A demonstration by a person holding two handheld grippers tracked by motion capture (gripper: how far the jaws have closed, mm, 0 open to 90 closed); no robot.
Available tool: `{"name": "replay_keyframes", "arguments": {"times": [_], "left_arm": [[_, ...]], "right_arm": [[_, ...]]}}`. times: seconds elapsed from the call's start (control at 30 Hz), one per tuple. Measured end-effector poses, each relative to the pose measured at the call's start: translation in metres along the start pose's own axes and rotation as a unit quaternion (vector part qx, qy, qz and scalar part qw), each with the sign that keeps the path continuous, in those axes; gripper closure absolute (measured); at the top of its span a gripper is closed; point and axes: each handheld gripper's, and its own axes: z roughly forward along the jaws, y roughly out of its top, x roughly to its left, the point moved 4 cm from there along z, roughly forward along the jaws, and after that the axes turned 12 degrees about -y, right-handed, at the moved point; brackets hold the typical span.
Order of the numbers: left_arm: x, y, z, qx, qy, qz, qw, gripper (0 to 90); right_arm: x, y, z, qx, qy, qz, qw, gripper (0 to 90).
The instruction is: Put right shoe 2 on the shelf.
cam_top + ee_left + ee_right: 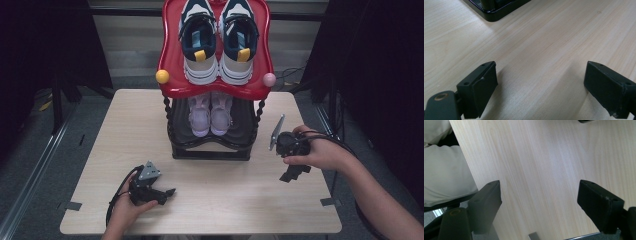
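So both hands rest low on the pale woodgrain table [225, 200], left gripper [167, 192] and right gripper [289, 176] both spread wide, empty, flanking the glossy red-topped shoe rack [172, 55]

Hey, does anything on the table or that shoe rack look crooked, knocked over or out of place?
Nothing stands out. The navy-and-white sneakers sit paired on the red top shelf, the pale pink shoes paired below, and the rack stands upright.
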Motion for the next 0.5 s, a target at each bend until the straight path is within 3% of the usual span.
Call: {"name": "replay_keyframes", "arguments": {"times": [0.3,0.5], "left_arm": [[0.000,0.000,0.000,0.000,0.000,0.000,1.0000,11.0],[0.000,0.000,0.000,-0.001,-0.001,-0.002,1.0000,11.0]], "right_arm": [[0.009,-0.006,0.024,0.011,0.010,0.010,0.9998,18.8],[0.013,-0.009,0.038,0.005,0.013,0.013,0.9998,18.7]]}}
